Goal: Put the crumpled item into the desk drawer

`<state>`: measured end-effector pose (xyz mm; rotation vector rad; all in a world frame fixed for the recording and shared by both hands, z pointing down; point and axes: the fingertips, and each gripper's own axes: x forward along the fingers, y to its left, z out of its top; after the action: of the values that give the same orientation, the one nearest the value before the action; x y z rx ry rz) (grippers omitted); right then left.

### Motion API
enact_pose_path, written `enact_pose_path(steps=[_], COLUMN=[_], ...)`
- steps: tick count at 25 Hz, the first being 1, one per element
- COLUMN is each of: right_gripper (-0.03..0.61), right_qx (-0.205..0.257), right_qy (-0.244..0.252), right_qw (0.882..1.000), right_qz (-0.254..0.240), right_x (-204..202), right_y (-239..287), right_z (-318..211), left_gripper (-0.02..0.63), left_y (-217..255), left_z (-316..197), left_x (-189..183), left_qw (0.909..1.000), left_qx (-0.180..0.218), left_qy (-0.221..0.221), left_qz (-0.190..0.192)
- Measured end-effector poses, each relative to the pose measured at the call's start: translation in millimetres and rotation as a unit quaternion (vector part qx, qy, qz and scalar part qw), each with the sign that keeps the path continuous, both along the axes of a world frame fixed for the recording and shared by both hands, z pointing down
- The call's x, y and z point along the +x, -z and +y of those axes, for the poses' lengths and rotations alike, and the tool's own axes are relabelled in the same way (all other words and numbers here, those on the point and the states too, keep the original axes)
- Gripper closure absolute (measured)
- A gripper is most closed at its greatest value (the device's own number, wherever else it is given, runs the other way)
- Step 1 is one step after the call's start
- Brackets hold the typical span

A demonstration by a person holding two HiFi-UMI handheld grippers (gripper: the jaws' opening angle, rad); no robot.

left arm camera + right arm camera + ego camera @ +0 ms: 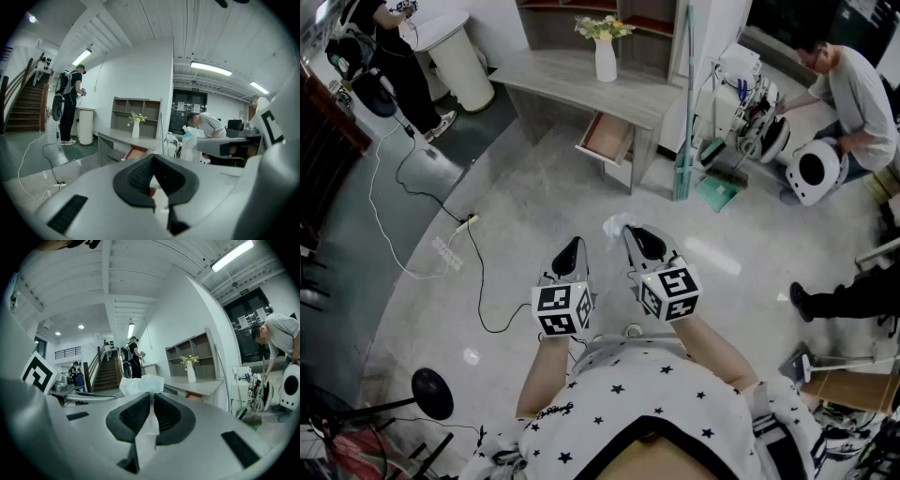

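Observation:
A crumpled white paper (616, 225) sticks out of my right gripper (630, 232), whose jaws are shut on it; in the right gripper view the paper (140, 384) bulges above the black pads, and a strip of it runs down between them at the right gripper (151, 398). My left gripper (574, 246) is level beside it, shut with nothing in it, and its pads meet at the tip in the left gripper view (153, 159). Ahead stands the grey desk (572, 80) with a white vase (606, 58) on it. Its wooden drawer (607, 139) is pulled open.
A power strip and black cables (448, 251) lie on the floor at left. A green dustpan and broom (717, 192) lean right of the desk. A person (853, 103) crouches at right over a round white device (814, 173). Another person (394, 56) stands by a white bin (455, 56).

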<state>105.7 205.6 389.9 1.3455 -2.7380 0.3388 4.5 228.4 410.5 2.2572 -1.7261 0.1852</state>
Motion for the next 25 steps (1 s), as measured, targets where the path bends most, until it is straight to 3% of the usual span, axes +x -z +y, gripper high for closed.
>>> enact_pose_path(steps=[15,25], right_gripper=[0.558,0.554], right_qx=[0.003,-0.018], right_qy=[0.014,0.032], right_qw=[1.000,0.999], right_qz=[-0.012,-0.028], right_x=[30.0,27.7], right_y=[-1.2,-8.3], right_z=[14.8,4.1], left_gripper=[0.601,0.601], left_y=[4.1,-5.1], left_z=[20.5,11.6], left_x=[37.4,39.3], left_qw=[0.9999,0.9998], left_qx=[0.015,-0.002], left_qy=[-0.001,0.007], left_qz=[0.002,0.017])
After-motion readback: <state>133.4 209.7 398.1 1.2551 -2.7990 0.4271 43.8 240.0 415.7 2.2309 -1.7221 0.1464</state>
